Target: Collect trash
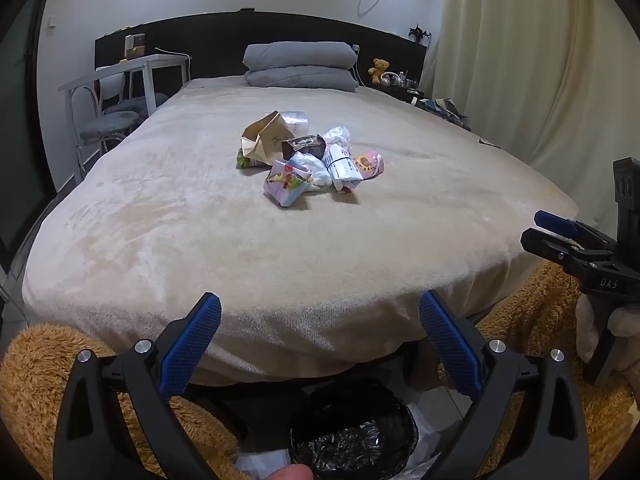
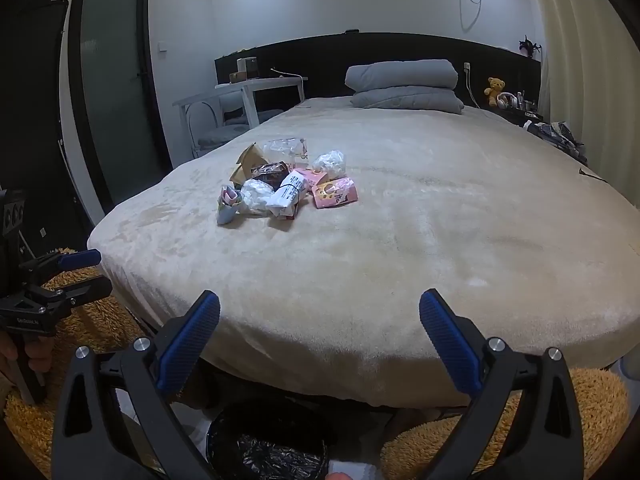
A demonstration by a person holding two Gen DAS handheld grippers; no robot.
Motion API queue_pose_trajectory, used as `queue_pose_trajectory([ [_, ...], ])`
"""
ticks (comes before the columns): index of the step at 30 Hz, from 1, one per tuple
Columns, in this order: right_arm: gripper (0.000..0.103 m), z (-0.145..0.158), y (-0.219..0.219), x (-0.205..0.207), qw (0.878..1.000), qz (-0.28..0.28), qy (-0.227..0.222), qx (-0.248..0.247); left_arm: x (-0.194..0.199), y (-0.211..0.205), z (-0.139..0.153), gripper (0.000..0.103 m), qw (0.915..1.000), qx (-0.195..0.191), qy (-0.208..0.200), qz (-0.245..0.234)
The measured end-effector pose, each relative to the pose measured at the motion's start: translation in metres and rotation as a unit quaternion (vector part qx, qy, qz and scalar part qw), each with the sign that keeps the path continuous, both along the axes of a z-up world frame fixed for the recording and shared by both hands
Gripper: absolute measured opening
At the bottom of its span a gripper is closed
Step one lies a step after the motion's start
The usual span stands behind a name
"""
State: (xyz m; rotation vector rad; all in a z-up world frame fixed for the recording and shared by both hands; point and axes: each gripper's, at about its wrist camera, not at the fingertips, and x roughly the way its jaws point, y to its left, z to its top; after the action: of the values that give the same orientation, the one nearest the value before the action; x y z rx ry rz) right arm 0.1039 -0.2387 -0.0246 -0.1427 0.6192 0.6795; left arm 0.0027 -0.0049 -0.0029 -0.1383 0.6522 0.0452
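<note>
A pile of trash (image 1: 308,156) lies in the middle of the bed (image 1: 180,216): a brown paper bag (image 1: 264,136), crumpled white tissue, pink and white wrappers. It also shows in the right wrist view (image 2: 284,184). A black bin with a dark liner (image 1: 352,436) stands on the floor at the foot of the bed, below both grippers, and shows in the right wrist view (image 2: 272,444). My left gripper (image 1: 320,320) is open and empty above the bed's near edge. My right gripper (image 2: 320,320) is open and empty, to the right of the left one.
Folded grey bedding (image 1: 300,68) lies at the headboard. A white desk and chair (image 1: 120,92) stand left of the bed. A nightstand with a teddy bear (image 1: 379,69) is at the back right. Curtains hang on the right. A shaggy orange rug (image 1: 36,372) covers the floor.
</note>
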Motion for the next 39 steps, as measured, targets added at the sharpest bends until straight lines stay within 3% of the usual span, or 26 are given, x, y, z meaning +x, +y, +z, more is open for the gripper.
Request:
queue_pose_trajectory([
  [39,0.099,-0.013,0.019,0.000,0.999,0.005,-0.003,-0.039,-0.001,-0.005,-0.002,0.097,0.9998,-0.008,-0.005,-0.016],
])
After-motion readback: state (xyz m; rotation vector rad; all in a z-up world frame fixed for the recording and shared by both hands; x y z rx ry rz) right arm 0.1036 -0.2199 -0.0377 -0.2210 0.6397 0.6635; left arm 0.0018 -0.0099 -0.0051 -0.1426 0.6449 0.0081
